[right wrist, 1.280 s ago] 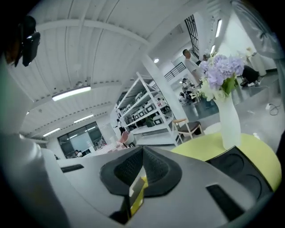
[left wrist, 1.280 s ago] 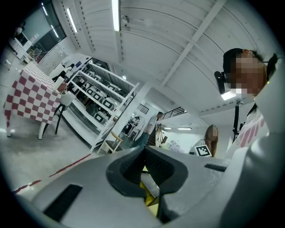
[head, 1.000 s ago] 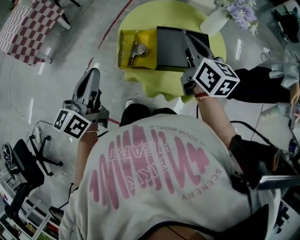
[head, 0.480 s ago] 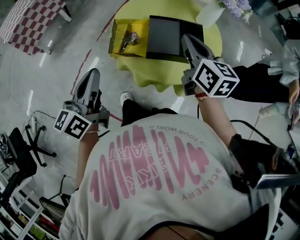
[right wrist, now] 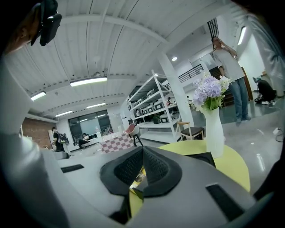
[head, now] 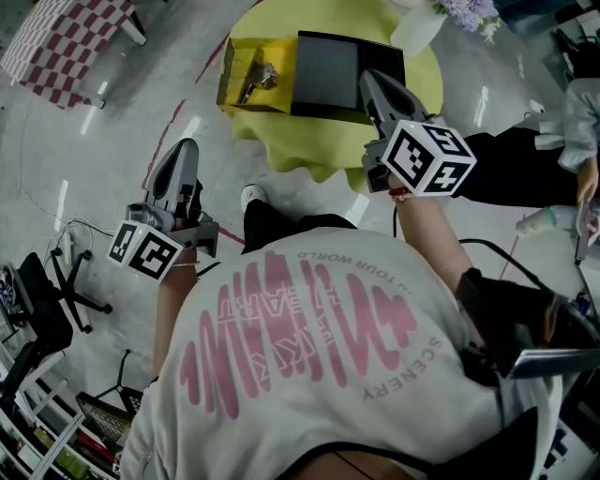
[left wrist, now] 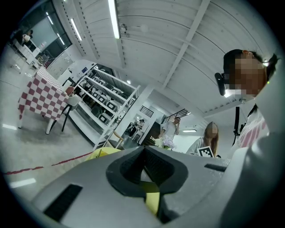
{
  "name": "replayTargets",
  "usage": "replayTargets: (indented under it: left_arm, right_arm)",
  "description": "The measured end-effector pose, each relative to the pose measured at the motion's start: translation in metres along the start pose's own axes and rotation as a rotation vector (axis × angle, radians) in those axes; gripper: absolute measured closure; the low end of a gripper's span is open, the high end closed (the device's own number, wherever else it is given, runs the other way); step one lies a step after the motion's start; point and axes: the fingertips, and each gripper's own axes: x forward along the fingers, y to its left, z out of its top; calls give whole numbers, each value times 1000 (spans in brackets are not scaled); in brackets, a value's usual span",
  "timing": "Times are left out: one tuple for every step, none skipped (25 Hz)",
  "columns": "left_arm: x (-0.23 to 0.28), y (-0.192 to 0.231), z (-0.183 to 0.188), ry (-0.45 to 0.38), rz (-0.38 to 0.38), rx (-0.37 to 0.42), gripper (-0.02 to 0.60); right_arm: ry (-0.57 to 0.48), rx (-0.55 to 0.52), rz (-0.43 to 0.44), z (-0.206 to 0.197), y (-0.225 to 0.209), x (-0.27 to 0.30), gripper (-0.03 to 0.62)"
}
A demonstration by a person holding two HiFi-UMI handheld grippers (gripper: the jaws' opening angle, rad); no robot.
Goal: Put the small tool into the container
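Observation:
The small metal tool (head: 255, 80) lies inside an open yellow box (head: 234, 92) on the round yellow table (head: 309, 150). A black flat lid (head: 337, 64) lies right beside the box. My right gripper (head: 368, 77) hovers at the lid's near right corner, shut and empty; in the right gripper view its pads (right wrist: 153, 167) meet. Off the table to the left, over the floor, my left gripper (head: 185, 145) is held low. Its pads (left wrist: 156, 167) meet too, with nothing between them.
A white vase (head: 417, 28) with lilac flowers stands at the table's far right, also the vase (right wrist: 213, 129) in the right gripper view. A checkered table (head: 56, 28) stands far left, office chairs (head: 47, 309) near left. A seated person (head: 572, 131) is at the right. Shelving (left wrist: 104, 111) lines the room.
The head view has shifted, so the table, box and lid now sit higher and a little further left. Both grippers keep their places and stay shut.

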Motion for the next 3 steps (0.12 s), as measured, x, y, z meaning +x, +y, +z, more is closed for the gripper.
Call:
replayTargets:
  left_arm:
    - [0, 1, 2, -1, 0, -1, 574]
    - [0, 1, 4, -1, 0, -2, 574]
    - [0, 1, 6, -2, 1, -3, 574]
  right_arm:
    - [1, -3, 1, 2, 2, 1, 588]
    - [2, -5, 2, 3, 3, 2, 589]
    - [3, -8, 2, 5, 5, 3, 589]
